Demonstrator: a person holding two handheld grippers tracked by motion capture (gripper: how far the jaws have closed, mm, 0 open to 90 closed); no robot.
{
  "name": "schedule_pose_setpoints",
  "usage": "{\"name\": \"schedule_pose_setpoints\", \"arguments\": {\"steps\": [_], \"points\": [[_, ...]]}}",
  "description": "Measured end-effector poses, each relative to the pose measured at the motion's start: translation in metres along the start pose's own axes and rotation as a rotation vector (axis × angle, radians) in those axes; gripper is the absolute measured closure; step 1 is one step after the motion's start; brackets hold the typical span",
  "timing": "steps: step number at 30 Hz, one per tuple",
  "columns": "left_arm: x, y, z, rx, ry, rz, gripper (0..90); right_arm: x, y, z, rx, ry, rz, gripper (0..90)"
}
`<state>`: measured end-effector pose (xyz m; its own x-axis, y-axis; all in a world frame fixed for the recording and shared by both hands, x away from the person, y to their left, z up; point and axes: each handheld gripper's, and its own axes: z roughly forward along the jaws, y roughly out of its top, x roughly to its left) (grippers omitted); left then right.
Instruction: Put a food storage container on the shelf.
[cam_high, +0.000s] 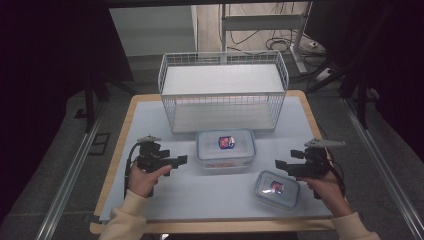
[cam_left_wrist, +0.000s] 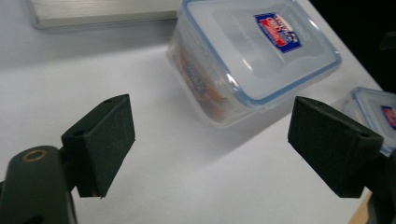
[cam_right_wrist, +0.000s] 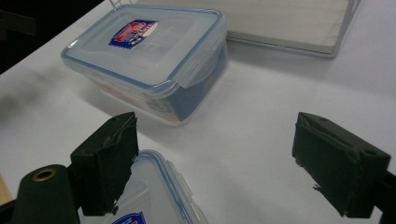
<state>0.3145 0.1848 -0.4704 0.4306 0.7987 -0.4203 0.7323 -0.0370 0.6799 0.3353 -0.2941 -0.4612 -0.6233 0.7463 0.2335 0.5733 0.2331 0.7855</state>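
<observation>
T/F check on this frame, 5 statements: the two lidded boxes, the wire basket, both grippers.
1. The large box stands just in front of the wire basket. True.
2. The left gripper is shut on the large box. False: its jaws stand open with nothing between them, short of the box.
3. The small box lies nearer the right gripper than the left one. True.
4. The small box sits inside the basket. False: it is on the table, near the front edge.
5. Both boxes have their lids off. False: both lids are on.
</observation>
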Motion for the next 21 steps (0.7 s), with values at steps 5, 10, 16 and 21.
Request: {"name": "schedule_pose_setpoints", "arguments": {"steps": [5,10,16,21], "points": [[0.002,0.002,0.005,0.010,-0.006,-0.011,14.8,0.000,0.001,0.004,0.017,0.038,0.008,12.0],[-0.001,0.011,0.018,0.010,-0.018,-0.021,16.5,-0.003,0.006,0.010,0.022,0.049,0.032,10.3],[-0.002,0.020,0.042,0.044,-0.064,-0.052,15.9,-0.003,0.022,0.027,0.047,0.086,0.050,9.7],[-0.003,0.030,0.055,0.053,-0.098,-0.073,14.0,-0.004,0.035,0.046,0.071,0.107,0.088,9.4]]}}
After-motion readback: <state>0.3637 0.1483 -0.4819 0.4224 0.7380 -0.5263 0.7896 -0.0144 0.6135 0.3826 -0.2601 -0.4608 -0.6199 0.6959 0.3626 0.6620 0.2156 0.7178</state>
